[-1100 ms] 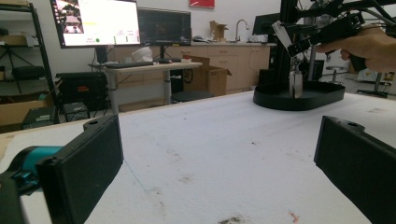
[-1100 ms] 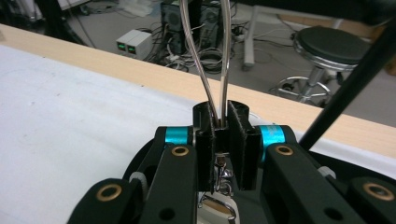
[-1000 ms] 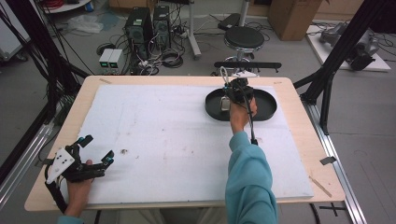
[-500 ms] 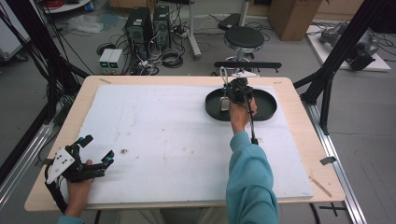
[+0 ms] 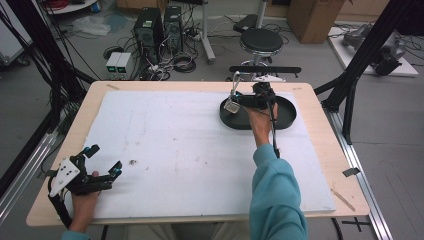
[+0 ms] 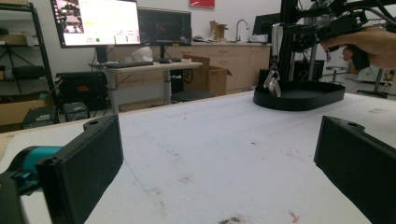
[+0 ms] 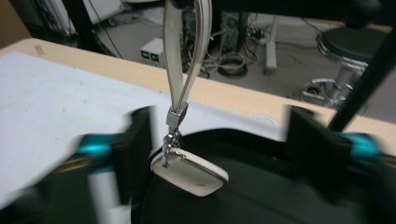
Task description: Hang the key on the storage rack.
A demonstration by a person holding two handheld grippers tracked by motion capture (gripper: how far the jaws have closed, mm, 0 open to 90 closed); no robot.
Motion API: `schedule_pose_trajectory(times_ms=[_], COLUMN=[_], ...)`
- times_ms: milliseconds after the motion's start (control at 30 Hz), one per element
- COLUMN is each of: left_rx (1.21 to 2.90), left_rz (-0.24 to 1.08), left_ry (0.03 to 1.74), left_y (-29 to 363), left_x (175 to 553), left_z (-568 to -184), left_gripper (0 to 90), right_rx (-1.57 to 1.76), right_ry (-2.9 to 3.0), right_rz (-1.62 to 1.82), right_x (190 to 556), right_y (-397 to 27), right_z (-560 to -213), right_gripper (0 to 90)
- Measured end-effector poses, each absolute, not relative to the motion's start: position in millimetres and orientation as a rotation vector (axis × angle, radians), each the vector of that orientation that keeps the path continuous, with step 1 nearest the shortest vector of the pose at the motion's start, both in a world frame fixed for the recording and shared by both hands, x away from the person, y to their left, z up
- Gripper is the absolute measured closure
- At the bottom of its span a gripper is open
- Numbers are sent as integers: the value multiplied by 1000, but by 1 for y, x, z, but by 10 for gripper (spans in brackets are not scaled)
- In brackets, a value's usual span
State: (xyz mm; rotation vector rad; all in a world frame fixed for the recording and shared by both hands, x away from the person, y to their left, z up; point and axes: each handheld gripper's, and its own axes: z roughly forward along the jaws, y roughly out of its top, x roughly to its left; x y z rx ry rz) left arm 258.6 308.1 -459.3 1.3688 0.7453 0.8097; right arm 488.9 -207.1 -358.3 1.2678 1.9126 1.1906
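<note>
The right gripper (image 5: 235, 102), jaws just sprung wide, lets a cream tag (image 7: 189, 173) on its strap (image 7: 184, 60) hang over the black tray (image 5: 285, 117); no writing legible. Left gripper (image 5: 102, 160) rests on the desk (image 5: 200, 160), jaws released.

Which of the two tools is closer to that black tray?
The right. The right tool hangs above the black tray at the table's far side; the left tool sits at the near left corner, far from it.
</note>
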Motion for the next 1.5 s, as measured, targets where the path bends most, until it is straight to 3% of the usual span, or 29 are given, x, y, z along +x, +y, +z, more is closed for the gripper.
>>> schedule_pose_trajectory(times_ms=[33,600,1000,1500], left_rx=[1369,1370,1377,1374], left_rz=[809,808,819,824], left_ry=[745,748,738,735], left_y=[308,308,307,307], left_x=[259,259,258,258], left_z=[-459,-459,-459,-459], left_gripper=[17,17,17,17], right_rx=[1277,782,756,843], right_ry=[1920,1984,1882,1794], right_rz=[1183,1569,1636,1704], right_x=[486,384,328,301], right_y=[-207,-254,-308,-316], right_z=[-357,-341,-391,-447], right_gripper=[7,6,6,6])
